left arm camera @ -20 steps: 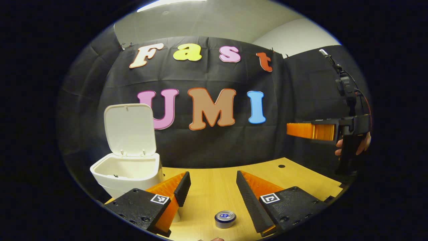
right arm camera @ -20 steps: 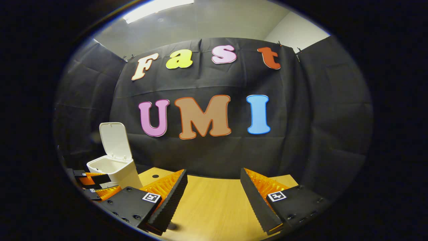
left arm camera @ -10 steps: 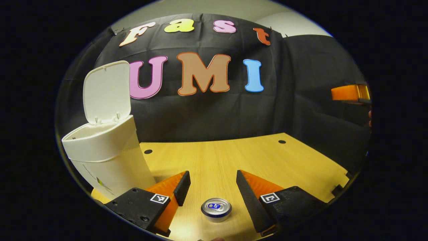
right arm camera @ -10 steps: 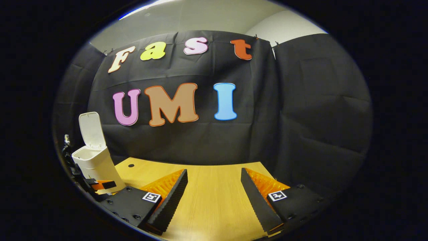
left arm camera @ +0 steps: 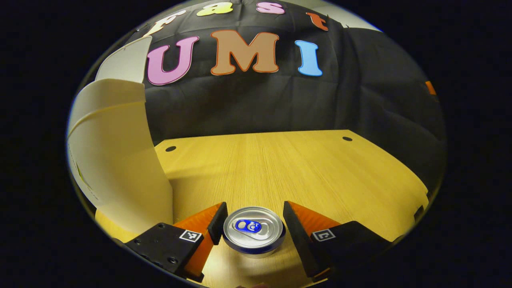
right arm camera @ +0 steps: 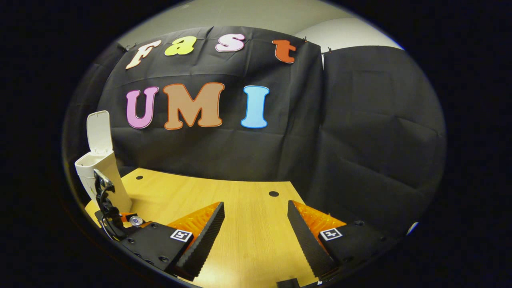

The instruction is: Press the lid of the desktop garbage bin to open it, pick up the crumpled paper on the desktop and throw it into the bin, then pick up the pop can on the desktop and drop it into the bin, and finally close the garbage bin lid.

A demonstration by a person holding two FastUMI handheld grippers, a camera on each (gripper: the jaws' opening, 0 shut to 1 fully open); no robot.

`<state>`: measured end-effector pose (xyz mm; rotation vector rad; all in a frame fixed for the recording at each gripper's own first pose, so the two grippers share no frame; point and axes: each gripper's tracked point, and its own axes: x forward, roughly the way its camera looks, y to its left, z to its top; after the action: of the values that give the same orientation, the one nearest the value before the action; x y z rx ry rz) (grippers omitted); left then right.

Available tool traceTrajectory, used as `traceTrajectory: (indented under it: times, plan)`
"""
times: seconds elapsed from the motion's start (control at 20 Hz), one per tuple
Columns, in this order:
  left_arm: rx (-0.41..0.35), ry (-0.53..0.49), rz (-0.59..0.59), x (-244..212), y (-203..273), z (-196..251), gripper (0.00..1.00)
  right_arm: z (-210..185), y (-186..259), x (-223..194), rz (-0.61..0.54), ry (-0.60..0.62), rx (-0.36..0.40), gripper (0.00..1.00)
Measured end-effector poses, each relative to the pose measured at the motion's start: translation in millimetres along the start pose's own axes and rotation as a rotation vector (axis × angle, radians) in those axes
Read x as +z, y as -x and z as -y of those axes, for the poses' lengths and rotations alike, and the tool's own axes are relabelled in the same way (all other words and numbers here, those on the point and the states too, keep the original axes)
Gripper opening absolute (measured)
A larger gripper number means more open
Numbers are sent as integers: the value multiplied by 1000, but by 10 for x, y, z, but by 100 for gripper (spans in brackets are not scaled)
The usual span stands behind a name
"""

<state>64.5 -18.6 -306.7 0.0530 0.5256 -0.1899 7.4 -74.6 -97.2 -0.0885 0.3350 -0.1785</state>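
The pop can [left arm camera: 254, 231] stands upright on the wooden desktop [left arm camera: 280, 164], its silver top and pull tab facing up, and it sits right between the fingers of your left gripper [left arm camera: 253, 224]. Those fingers are spread apart with one on each side of the can; the left finger looks to be almost against the rim, the right one just beside it, and you cannot tell whether either truly touches. Just to the left of that gripper rises the white garbage bin [left arm camera: 116, 160], close and tall, with its lid [left arm camera: 122, 64] standing open above it. In the right gripper view, your right gripper [right arm camera: 256, 224] hangs over bare desktop with its fingers wide apart and nothing between them. Far to its left stand the same bin [right arm camera: 100, 176] with the lid [right arm camera: 98, 132] raised, the left gripper [right arm camera: 120, 220] below it, and the can [right arm camera: 136, 220] at its tips.
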Motion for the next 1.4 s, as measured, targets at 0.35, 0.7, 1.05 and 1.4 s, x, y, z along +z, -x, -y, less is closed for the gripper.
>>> traceTrajectory:
  times: [0.35,0.7,1.05,1.4]
  plan:
    - [-24,-10,-98,-304,-96,30,81,31,79,-88,-16,20,-16,99]
    - [-32,-62,127,853,275,-44,78,-233,97,-128,3,-11,48,99]
    - [24,-86,395,2241,758,-345,77,-544,13,-297,-20,-44,130,100]
    - [188,15,457,2672,978,-1247,77,-556,-65,-325,-27,-67,155,99]
